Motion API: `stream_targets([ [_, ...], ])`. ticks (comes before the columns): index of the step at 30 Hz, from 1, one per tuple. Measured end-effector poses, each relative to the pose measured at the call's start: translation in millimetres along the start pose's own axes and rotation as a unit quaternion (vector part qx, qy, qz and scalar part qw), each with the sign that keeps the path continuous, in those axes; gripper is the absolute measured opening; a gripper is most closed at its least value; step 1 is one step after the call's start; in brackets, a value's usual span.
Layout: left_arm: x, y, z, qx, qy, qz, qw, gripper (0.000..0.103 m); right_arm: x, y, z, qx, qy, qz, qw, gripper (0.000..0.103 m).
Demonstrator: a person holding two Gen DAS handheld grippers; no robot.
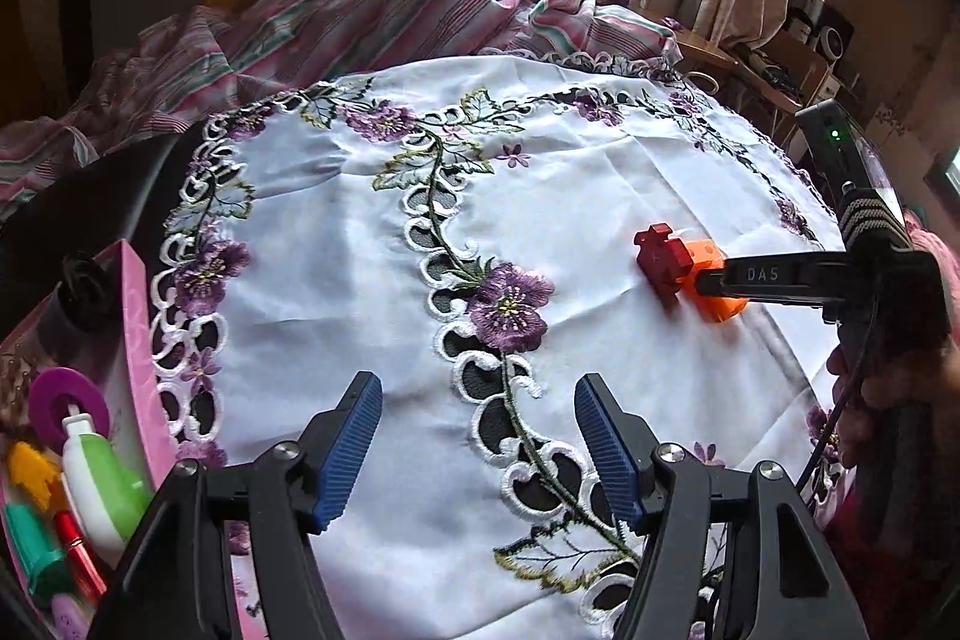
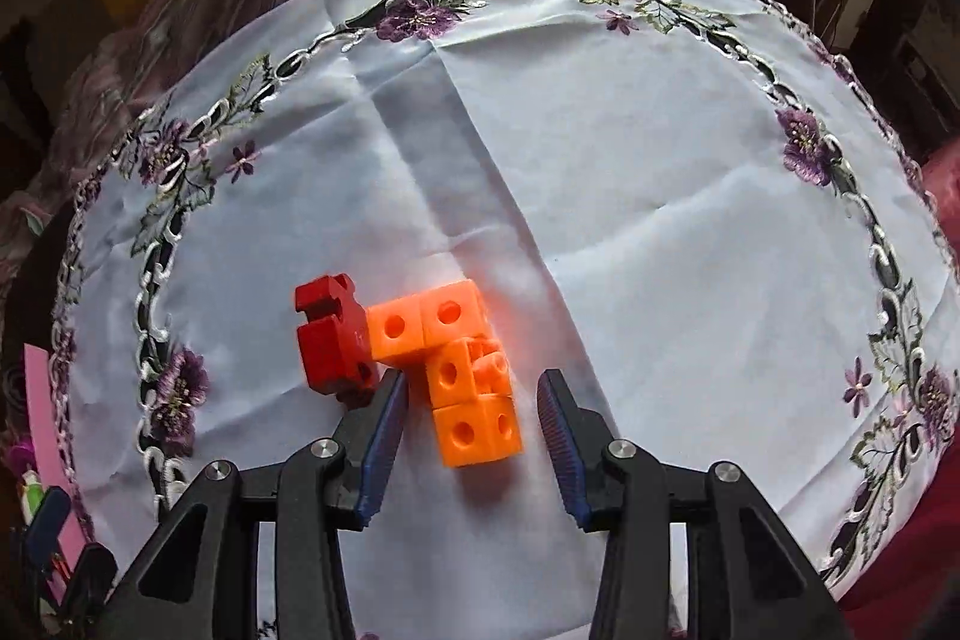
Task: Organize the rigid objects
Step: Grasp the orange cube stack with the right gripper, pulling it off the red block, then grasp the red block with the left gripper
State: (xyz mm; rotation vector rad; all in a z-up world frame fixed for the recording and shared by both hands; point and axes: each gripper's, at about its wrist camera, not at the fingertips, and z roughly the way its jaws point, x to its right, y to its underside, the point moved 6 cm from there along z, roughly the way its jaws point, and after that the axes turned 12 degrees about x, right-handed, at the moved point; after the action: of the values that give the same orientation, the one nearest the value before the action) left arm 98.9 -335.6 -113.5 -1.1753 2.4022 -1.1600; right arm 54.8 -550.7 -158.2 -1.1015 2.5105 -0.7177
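I had the right hand-held gripper straddling the lower arm of the orange cube piece on the embroidered cloth over the worktop, pads not yet touching it, so released rather than grasping. The red block sat touching the piece's far end (likely to be nudged when I closed). My left hand-held gripper hung empty, jaws apart, near the pink box of sorted items.

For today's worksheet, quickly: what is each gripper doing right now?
Left gripper: open, empty.
Right gripper: open, astride the orange block piece, pads not touching it.
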Motion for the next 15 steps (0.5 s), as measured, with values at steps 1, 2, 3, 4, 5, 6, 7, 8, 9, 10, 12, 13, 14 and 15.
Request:
stream_targets([
  [1,2.2,-0.6,2.5,-0.002,0.003,-0.001,1.0000,0.068,2.3,-0.7,-0.9,0.003,0.004,0.003,1.000,0.025],
  [2,4.3,-1.2,4.7,-0.003,0.005,0.001,1.0000,0.068,4.4,-1.5,-2.0,0.007,0.005,0.010,1.000,0.025],
  [3,6.7,-1.9,7.5,-0.005,0.009,0.002,1.0000,0.068,6.2,-2.6,-3.6,0.011,0.002,0.016,1.000,0.025],
  [4,8.5,-2.6,10.3,-0.007,0.011,0.002,0.9999,0.068,7.4,-3.8,-5.4,0.016,0.001,0.021,1.000,0.025],
  [5,10.9,-4.3,13.3,-0.009,0.013,0.002,0.9999,0.068,9.8,-5.5,-7.6,0.023,0.003,0.028,0.999,0.025],
  [6,13.1,-6.3,15.6,-0.009,0.017,0.001,0.9998,0.068,13.6,-7.8,-10.3,0.030,0.009,0.036,0.999,0.025],
  [7,16.9,-9.1,18.6,-0.009,0.023,0.000,0.9997,0.068,19.7,-11.1,-14.2,0.039,0.016,0.048,0.998,0.025],
  [8,21.3,-12.0,21.7,-0.009,0.028,0.001,0.9996,0.068,26.5,-14.3,-17.6,0.048,0.023,0.061,0.997,0.025],
  [9,26.7,-15.0,25.1,-0.009,0.033,0.003,0.9994,0.068,33.9,-17.1,-21.9,0.058,0.027,0.076,0.995,0.025],
  [10,31.8,-18.2,27.8,-0.007,0.038,0.006,0.9992,0.067,38.1,-19.1,-24.2,0.064,0.026,0.087,0.994,0.025],
  [12,44.0,-24.0,35.5,-0.006,0.053,0.013,0.9985,0.067,40.2,-22.3,-27.2,0.075,0.020,0.099,0.992,0.025],
  [13,48.8,-25.9,38.9,-0.006,0.057,0.015,0.9982,0.067,39.1,-24.2,-28.2,0.080,0.017,0.099,0.992,0.025],
  [14,54.2,-28.6,44.1,-0.008,0.062,0.017,0.9979,0.067,38.3,-25.8,-30.3,0.085,0.015,0.099,0.991,0.025],
  [15,59.0,-31.0,48.9,-0.010,0.067,0.016,0.9975,0.067,38.2,-27.6,-32.1,0.090,0.015,0.100,0.991,0.025],
])
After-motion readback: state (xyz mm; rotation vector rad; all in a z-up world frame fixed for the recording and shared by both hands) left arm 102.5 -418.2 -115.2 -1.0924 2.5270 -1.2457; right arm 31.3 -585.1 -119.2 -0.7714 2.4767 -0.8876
